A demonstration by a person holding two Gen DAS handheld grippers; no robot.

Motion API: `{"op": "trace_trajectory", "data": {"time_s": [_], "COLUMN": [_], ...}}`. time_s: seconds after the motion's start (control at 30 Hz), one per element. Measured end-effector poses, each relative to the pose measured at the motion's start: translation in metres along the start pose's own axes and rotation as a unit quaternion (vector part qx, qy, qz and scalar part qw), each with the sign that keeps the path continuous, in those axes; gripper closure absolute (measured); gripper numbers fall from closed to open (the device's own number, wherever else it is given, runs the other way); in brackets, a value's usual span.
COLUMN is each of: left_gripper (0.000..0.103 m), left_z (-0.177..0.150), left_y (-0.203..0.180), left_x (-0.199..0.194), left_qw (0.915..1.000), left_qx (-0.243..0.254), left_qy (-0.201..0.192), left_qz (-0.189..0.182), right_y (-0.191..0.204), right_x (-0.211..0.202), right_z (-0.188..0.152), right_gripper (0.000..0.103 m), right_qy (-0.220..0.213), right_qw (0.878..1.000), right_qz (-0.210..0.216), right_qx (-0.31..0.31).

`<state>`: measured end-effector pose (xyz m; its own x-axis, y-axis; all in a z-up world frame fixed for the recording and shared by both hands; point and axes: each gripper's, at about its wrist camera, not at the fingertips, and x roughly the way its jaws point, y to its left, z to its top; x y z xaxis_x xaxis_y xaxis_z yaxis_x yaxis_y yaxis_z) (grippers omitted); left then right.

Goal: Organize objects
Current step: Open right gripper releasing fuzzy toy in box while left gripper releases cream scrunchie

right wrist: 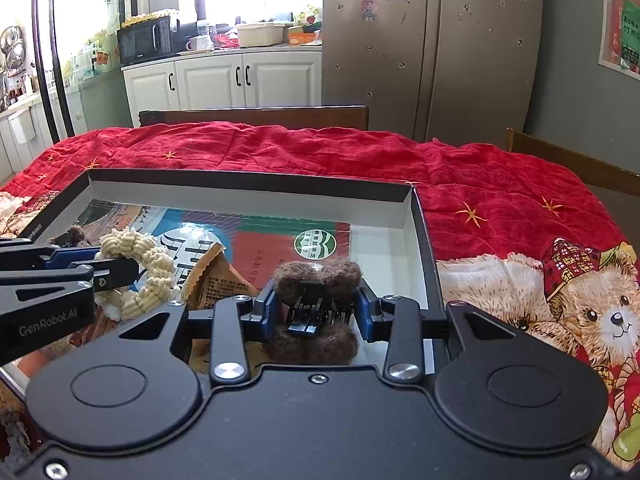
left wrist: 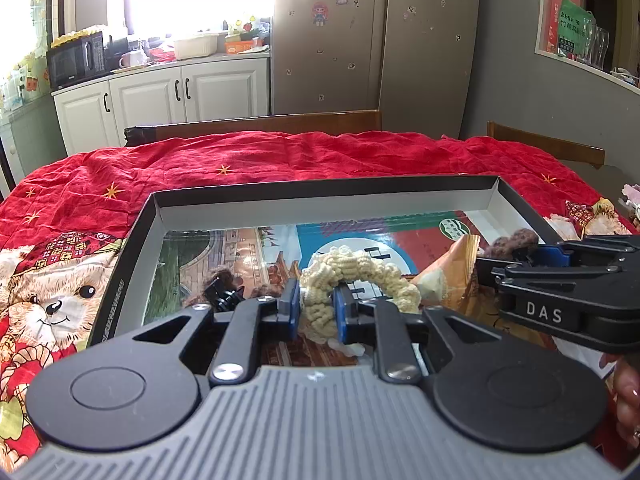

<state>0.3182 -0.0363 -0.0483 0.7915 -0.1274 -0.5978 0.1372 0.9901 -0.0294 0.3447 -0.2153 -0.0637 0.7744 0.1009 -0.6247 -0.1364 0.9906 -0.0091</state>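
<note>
A shallow black box (left wrist: 320, 191) with white inner walls lies on the red cloth, and its rim also shows in the right wrist view (right wrist: 248, 186). My left gripper (left wrist: 316, 312) is shut on a cream crocheted scrunchie (left wrist: 360, 270) over the box; it also shows in the right wrist view (right wrist: 140, 276). My right gripper (right wrist: 316, 312) is shut on a brown fuzzy hair claw clip (right wrist: 316, 276) above the box's right half; it enters the left wrist view (left wrist: 516, 252) from the right. A second brown clip (left wrist: 224, 286) lies in the box at left.
A colourful book (right wrist: 280, 236) lines the box floor, with an orange snack packet (right wrist: 216, 280) on it. The red teddy-bear tablecloth (right wrist: 480, 184) covers the table. Wooden chair backs (right wrist: 256, 114) stand at the far edge. Cabinets and a fridge stand behind.
</note>
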Motion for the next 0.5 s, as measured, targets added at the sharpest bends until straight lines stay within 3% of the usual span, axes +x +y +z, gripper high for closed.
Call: {"op": "trace_trajectory", "data": {"time_s": [0.17,0.5], "left_gripper": [0.061,0.060], "left_z": [-0.0012,-0.0003], "left_y": [-0.0003,0.0000], "left_x": [0.0005,-0.0013], "left_qw": [1.0000,1.0000], "left_qx": [0.002,0.001], "left_qy": [0.001,-0.004], "left_qz": [0.002,0.005], "right_y": [0.0018,-0.0009], "right_x": [0.0001,-0.0017], "right_z": [0.0006,0.0012], "right_gripper": [0.061,0.056], "right_qy": [-0.002,-0.011], "right_qw": [1.000,1.000], "right_qz": [-0.004,-0.006], "right_qx": [-0.006,0.001]}}
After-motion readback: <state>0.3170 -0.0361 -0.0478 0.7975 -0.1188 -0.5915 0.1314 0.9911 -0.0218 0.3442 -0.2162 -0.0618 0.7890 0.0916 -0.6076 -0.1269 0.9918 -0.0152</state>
